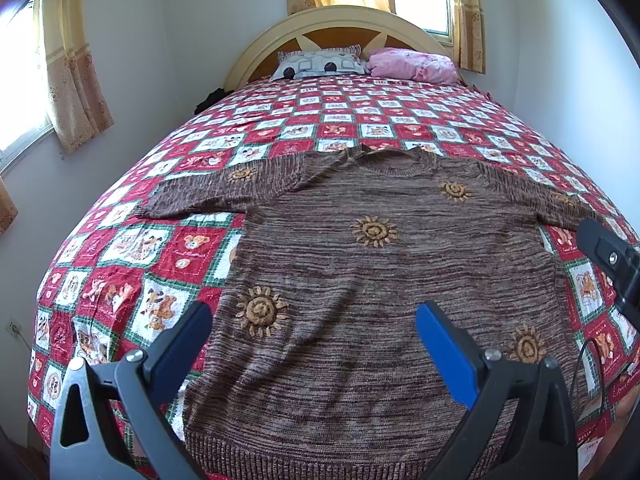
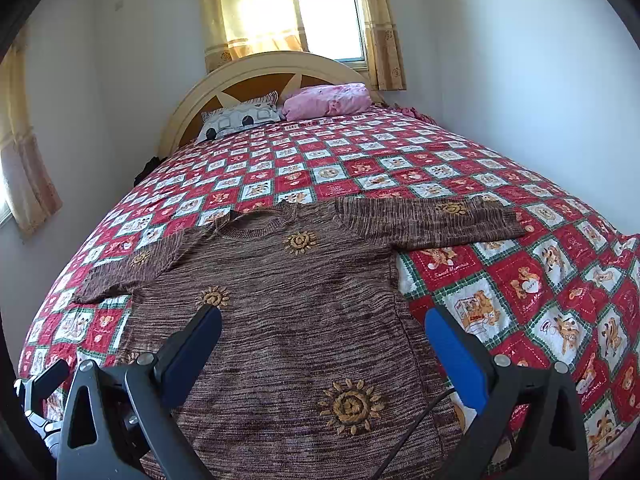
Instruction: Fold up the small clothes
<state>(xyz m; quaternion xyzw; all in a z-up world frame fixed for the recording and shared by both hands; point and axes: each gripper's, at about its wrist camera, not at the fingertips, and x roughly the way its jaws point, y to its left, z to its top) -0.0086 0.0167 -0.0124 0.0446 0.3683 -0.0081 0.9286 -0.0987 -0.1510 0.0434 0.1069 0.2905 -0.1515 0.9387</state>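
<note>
Brown sweater (image 1: 392, 280) flat on quilt (image 1: 132, 248), both grippers wide apart

Both wrist views look from the foot of the bed (image 1: 120, 248) toward the headboard (image 2: 256, 68), angled down and close over the sweater (image 1: 380, 280). The left view sits further left. Both share sweater, quilt and pillows.

Brown ribbed-knit wool-like sweater (image 1: 360, 280) looks coarse and matt; red patchwork cotton-like quilt (image 2: 520, 280) smooth; cream wooden headboard (image 1: 340, 20) faintly glossy.
</note>
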